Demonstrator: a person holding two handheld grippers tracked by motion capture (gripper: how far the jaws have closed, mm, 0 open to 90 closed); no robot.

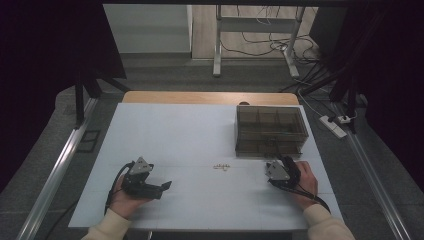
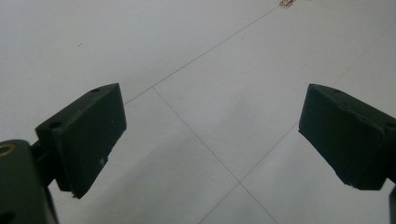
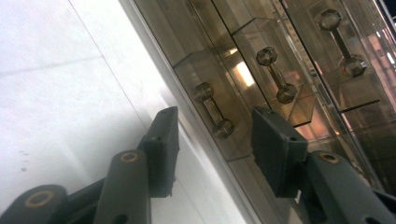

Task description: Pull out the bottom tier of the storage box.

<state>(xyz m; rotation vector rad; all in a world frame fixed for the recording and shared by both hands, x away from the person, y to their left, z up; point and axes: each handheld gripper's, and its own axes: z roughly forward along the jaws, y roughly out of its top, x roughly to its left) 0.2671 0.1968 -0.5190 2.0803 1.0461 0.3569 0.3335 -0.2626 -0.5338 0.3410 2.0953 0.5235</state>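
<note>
A smoked clear drawer box (image 1: 270, 129) stands on the white table (image 1: 185, 135) at the back right. My right gripper (image 1: 276, 154) points at its front. In the right gripper view the right gripper (image 3: 215, 115) is open, its black jaws on either side of the nearest small dumbbell-shaped drawer handle (image 3: 213, 110) without pressing on it. Two more handles (image 3: 275, 74) follow along the front. My left gripper (image 1: 161, 184) rests at the near left, and in its own view the left gripper (image 2: 212, 140) stands wide open over bare table with nothing between its jaws.
A few small pale pieces (image 1: 221, 167) lie mid-table between the two hands, also at the top edge of the left gripper view as pale pieces (image 2: 286, 2). A wooden edge (image 1: 210, 97) runs behind the white surface. On the floor lie cables and a power strip (image 1: 333, 126).
</note>
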